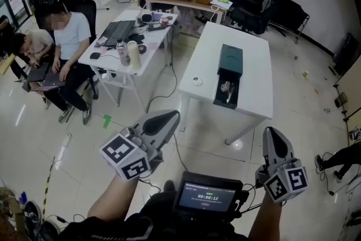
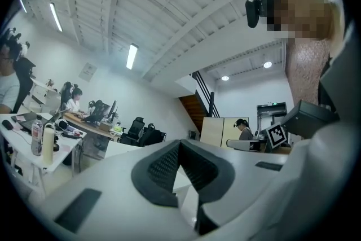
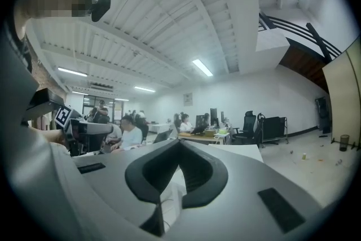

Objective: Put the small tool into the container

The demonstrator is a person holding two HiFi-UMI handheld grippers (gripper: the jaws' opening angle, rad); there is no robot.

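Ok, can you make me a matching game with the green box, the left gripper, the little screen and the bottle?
Things:
1. green box
2. left gripper
3. little screen
4. bottle

Matches:
a. shut, nothing in it
b. lit up
c. on the desk with the keyboard
d. on the white table

Pairs: 1-d, 2-a, 3-b, 4-c

1. A white table (image 1: 254, 87) stands right of centre in the head view.
2. On it lies a dark green container (image 1: 231, 59), its black drawer pulled toward the lower frame edge. A small white round thing (image 1: 196, 80) lies left of it, apart.
3. A second white desk (image 1: 104, 62), upper left of centre, carries a black keyboard (image 1: 117, 33), a bottle (image 1: 123, 53) and a pale cup (image 1: 133, 55).
4. The glossy floor (image 1: 186, 141) bears a green scrap (image 1: 106, 120) at lower left.
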